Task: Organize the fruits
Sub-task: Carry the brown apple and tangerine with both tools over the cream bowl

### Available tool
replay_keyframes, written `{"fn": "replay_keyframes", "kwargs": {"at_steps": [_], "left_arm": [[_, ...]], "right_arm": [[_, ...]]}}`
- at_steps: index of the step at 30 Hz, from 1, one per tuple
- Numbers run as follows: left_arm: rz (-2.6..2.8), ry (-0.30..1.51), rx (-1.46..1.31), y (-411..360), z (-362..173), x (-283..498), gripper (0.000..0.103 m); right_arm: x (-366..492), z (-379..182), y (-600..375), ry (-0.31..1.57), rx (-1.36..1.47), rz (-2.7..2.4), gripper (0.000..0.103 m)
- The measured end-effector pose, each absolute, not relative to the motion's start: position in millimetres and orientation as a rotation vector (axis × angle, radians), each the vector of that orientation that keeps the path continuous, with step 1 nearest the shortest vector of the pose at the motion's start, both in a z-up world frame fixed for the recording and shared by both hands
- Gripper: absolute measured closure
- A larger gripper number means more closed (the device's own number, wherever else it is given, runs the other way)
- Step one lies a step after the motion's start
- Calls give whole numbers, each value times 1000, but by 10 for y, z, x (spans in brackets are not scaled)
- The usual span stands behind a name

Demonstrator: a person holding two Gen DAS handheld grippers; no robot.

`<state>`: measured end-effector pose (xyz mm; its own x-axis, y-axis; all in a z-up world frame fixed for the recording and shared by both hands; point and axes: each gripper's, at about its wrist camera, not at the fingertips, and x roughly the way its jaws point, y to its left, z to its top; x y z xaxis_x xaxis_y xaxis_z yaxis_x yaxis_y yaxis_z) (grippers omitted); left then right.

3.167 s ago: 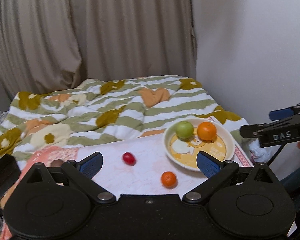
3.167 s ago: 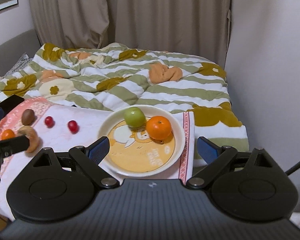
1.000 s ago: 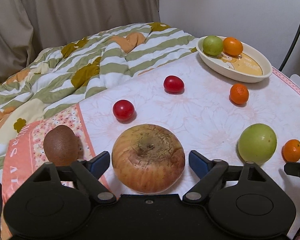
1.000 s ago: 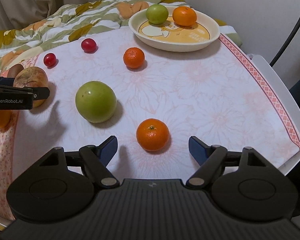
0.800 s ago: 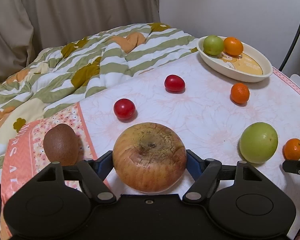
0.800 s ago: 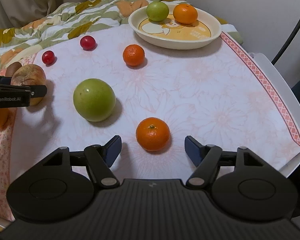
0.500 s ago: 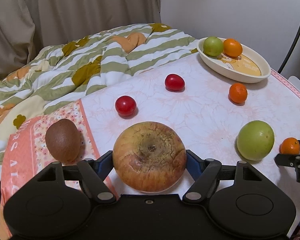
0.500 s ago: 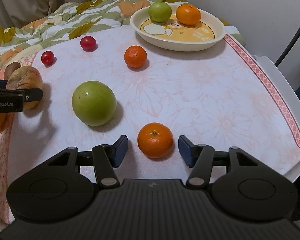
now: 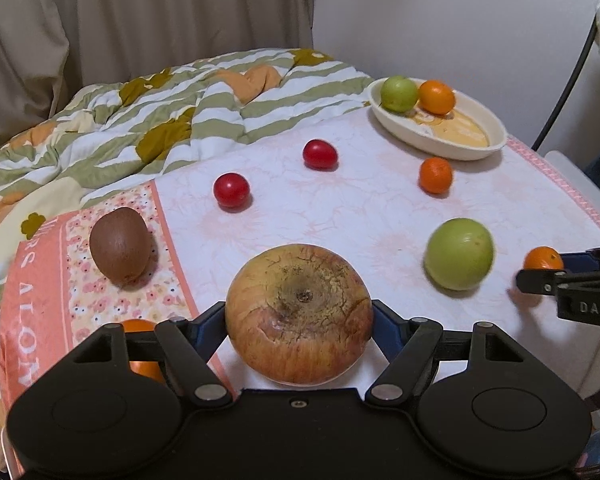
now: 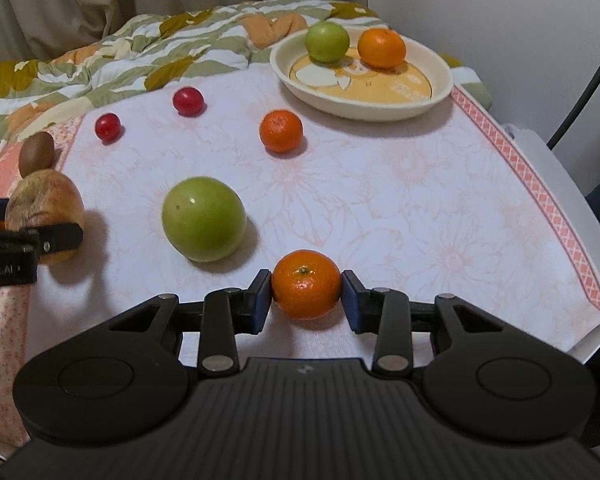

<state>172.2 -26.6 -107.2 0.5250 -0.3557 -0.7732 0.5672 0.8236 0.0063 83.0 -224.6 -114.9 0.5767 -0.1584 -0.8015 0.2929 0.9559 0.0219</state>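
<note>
A large blotchy yellow-red apple (image 9: pixel 296 304) sits between the blue pads of my left gripper (image 9: pixel 299 320), which is shut on it just above the pale floral cloth (image 9: pixel 340 208). My right gripper (image 10: pixel 306 300) has a small tangerine (image 10: pixel 306 282) between its pads. Its jaws are closing and both pads touch the fruit's sides. In the right wrist view the apple (image 10: pixel 40 200) and left gripper (image 10: pixel 40 236) are at the far left. A cream bowl (image 10: pixel 440 80) at the back right holds a green fruit (image 10: pixel 326 41) and an orange (image 10: pixel 381 48).
Loose on the cloth lie a big green apple (image 10: pixel 204 218), another tangerine (image 10: pixel 281 130), two red tomatoes (image 10: pixel 187 101) (image 10: pixel 107 126), a kiwi (image 9: pixel 119 249) and an orange fruit (image 9: pixel 140 328) under my left gripper. A striped quilt (image 9: pixel 160 112) lies behind. The table edge (image 10: pixel 560 184) runs along the right.
The left jaws, open around the apple a second ago, have closed on it and shifted slightly. The right jaws have drawn in from wide open onto the near tangerine.
</note>
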Motion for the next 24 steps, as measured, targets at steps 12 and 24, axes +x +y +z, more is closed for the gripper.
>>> {"fn": "replay_keyframes", "kwargs": {"at_steps": [12, 24], "left_arm": [[-578, 747, 204, -417, -514, 1281, 25], [-431, 670, 121, -1184, -75, 976, 25]], "right_arm": [[525, -585, -2325, 824, 139, -231, 50], [432, -204, -3148, 766, 108, -60, 51]]}}
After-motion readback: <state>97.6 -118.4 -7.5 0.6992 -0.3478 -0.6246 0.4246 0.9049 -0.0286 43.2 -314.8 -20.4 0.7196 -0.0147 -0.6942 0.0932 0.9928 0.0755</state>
